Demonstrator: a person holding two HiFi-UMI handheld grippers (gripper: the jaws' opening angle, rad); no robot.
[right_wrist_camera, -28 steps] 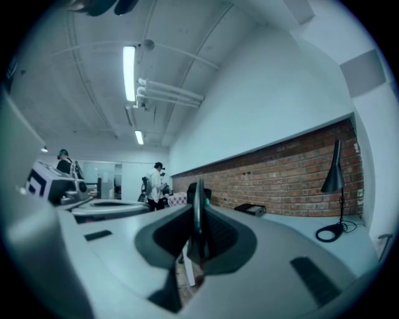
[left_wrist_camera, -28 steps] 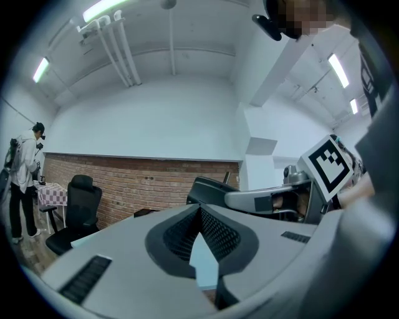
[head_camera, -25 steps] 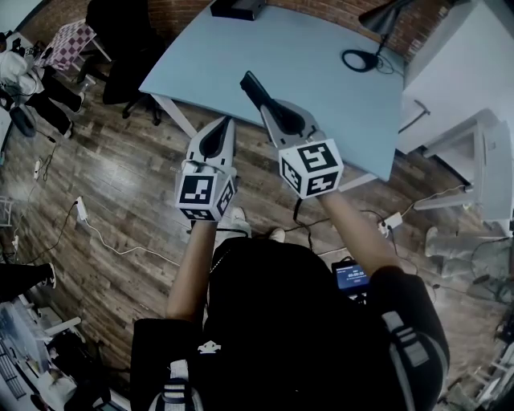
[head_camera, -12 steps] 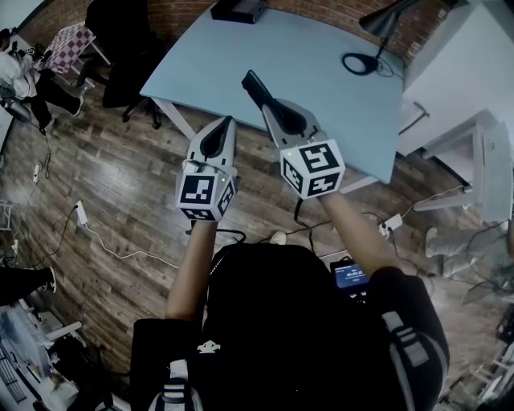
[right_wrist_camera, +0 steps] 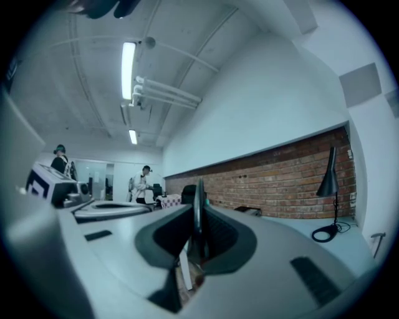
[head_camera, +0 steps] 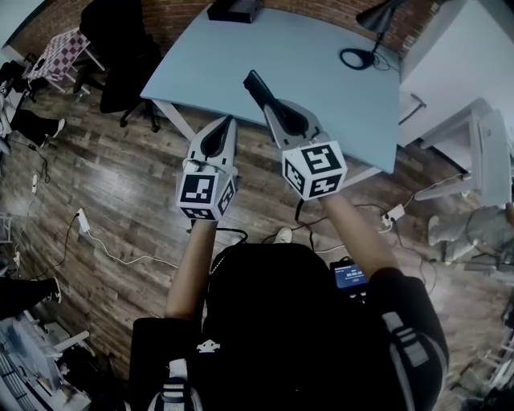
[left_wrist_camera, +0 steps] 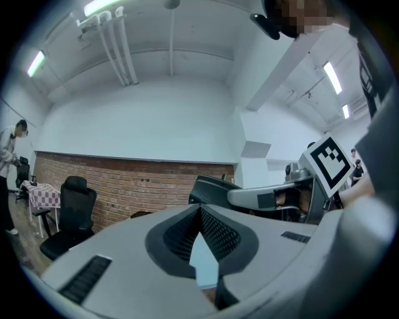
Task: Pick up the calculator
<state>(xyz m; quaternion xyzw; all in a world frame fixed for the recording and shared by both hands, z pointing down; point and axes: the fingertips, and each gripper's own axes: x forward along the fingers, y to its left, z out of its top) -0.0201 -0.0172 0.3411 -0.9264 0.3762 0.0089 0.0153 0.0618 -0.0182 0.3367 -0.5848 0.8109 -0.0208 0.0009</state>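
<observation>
The calculator (head_camera: 256, 86) is a thin dark slab that sticks out beyond my right gripper (head_camera: 270, 104), which is shut on it over the near edge of the pale blue table (head_camera: 321, 76). In the right gripper view the calculator (right_wrist_camera: 197, 205) stands edge-on between the pads. My left gripper (head_camera: 227, 121) hovers beside it over the wooden floor, just short of the table edge, with its jaws together and nothing in them. From the left gripper view the left gripper (left_wrist_camera: 201, 213) faces the table, and the right gripper (left_wrist_camera: 268, 198) shows at the right.
A black desk lamp (head_camera: 377, 20) with a ring base (head_camera: 359, 59) stands at the table's far right. A black box (head_camera: 234, 8) lies at the far edge. A black office chair (head_camera: 120, 48) is at left, white cabinets (head_camera: 470, 72) at right, and cables and a power strip (head_camera: 81, 215) lie on the floor.
Both grippers keep nearly the same place and the calculator stays held. The person at the left edge of the head view has moved mostly out of sight.
</observation>
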